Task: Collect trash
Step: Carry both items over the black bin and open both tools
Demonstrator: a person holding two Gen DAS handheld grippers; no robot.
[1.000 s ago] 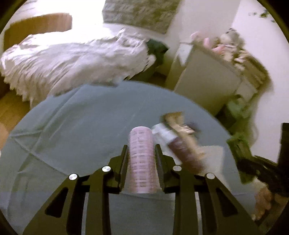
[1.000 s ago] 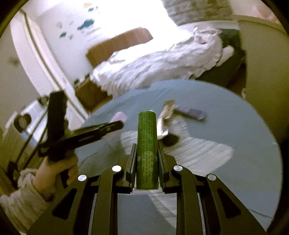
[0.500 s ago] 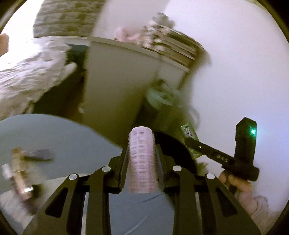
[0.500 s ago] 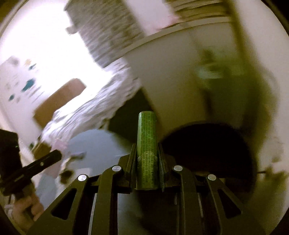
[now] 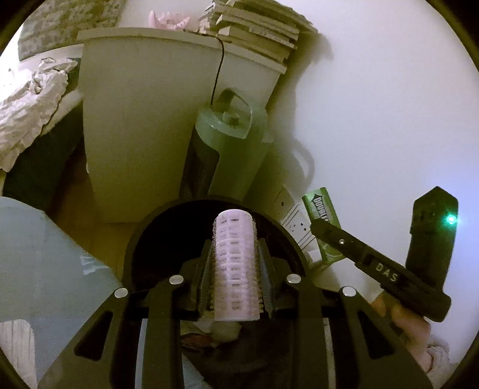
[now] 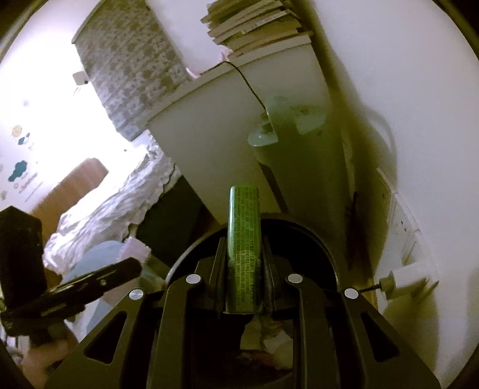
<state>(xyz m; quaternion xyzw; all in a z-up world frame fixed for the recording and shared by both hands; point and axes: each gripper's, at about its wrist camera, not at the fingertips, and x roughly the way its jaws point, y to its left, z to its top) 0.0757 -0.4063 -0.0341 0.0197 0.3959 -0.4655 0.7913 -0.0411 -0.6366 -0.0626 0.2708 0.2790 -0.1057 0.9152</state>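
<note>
A: Left gripper point(image 5: 235, 270) state? Item location?

B: Clamped on a pink hair roller point(image 5: 236, 269), gripped at mid-length, far end sticking out past the fingers. It is held centre-lower frame, directly over the black bin point(image 5: 167, 227). The roller is positioned above the mouth so it can be dropped in, it is judged.

A: Right gripper point(image 6: 243, 263)?

B: Closed on a green gum pack point(image 6: 243, 239), also pinched along its sides, far end protruding. It is held over the same bin's rim point(image 6: 314, 239), centre of the right wrist view. The same pack is seen from the left wrist view at right of centre point(image 5: 321, 221), the right gripper's finger crossing it.

A: Bin contents?

B: Crumpled paper-like scraps are glimpsed below the fingers in both views; the area is dark, so exact items cannot be told.

A: Surroundings?

B: White cabinet point(image 5: 149, 119) in upper centre, stacked books point(image 5: 254, 27) on top, green cylindrical appliance point(image 5: 230, 149) just behind the bin, bedding point(image 5: 27, 104) at left edge.

A: Change versus a second ago?

B: The round grey-blue table with leftover wrappers was filling both views then; now only its edge point(image 5: 36, 254) is seen at lower left. Both grippers have been swung over to the bin. Grips are unchanged, same two items held.
</note>
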